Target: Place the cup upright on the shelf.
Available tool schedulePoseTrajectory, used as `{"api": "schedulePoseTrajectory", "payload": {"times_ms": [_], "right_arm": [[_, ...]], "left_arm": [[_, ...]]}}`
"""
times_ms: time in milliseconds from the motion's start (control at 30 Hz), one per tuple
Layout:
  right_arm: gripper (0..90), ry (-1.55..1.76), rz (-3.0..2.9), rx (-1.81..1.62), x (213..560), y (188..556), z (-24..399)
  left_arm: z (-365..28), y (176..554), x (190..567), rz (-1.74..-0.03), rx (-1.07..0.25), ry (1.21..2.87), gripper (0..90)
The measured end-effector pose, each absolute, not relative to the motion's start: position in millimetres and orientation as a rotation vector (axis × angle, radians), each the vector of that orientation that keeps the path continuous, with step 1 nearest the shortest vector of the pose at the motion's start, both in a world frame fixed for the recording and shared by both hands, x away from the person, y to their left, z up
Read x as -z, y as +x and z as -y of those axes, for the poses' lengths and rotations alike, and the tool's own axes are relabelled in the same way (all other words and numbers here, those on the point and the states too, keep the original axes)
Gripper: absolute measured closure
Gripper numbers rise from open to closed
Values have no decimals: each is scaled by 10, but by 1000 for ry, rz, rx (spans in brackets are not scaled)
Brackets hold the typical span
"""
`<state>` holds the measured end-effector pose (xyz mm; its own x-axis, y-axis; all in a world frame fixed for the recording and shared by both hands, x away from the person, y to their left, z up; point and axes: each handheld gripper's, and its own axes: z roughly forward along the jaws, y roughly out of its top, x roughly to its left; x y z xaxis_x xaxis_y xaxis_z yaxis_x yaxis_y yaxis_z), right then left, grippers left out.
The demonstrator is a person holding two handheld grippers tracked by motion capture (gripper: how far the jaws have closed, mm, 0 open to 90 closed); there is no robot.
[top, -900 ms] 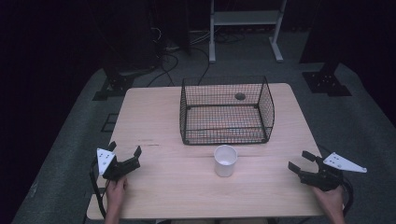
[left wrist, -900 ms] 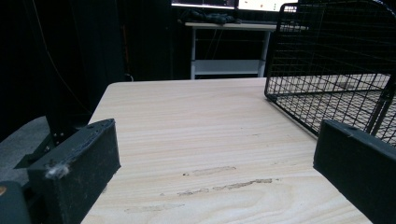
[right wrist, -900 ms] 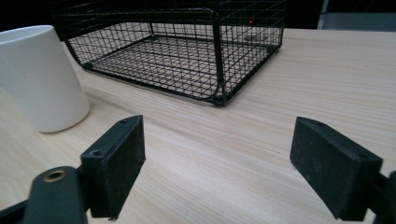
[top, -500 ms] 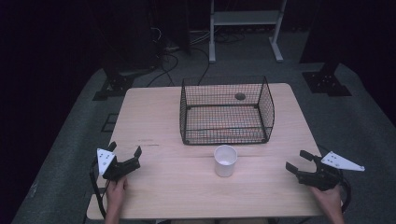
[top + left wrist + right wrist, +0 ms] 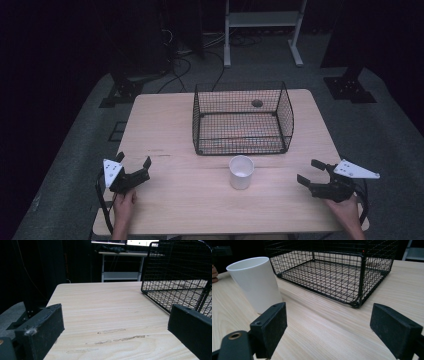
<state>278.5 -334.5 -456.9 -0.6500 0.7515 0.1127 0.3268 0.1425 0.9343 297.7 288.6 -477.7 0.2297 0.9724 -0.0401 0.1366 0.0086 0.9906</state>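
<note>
A white cup [image 5: 241, 172] stands upright on the wooden table [image 5: 165, 125], just in front of a black wire basket [image 5: 240, 145]. My left gripper [image 5: 134, 159] rests open near the table's front left with nothing between its jaws. In the left gripper view, that gripper [image 5: 115, 325] faces bare wood, with the basket [image 5: 180, 272] at the right. My right gripper [image 5: 307, 171] is open at the front right, pointing toward the cup from some way off. In the right gripper view, the gripper [image 5: 328, 322] has the cup [image 5: 255, 282] ahead on the left and the basket [image 5: 332, 272] behind.
The basket looks empty and sits at the table's far middle. Scuffed marks [image 5: 120, 337] show on the wood ahead of the left gripper. A white shelf frame [image 5: 262, 20] and dark stands [image 5: 350, 85] stand on the floor beyond the table.
My right gripper has edged a little to the left, toward the cup. The left gripper and the cup have stayed in place.
</note>
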Motion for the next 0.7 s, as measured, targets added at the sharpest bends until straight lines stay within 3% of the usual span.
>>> {"api": "schedulePoseTrajectory", "payload": {"times_ms": [700], "right_arm": [[133, 882, -2177, -1512, 4386, 2927, 2993]], "left_arm": [[-2880, 2975, 4778, -1137, -953, 1393, 0]]}}
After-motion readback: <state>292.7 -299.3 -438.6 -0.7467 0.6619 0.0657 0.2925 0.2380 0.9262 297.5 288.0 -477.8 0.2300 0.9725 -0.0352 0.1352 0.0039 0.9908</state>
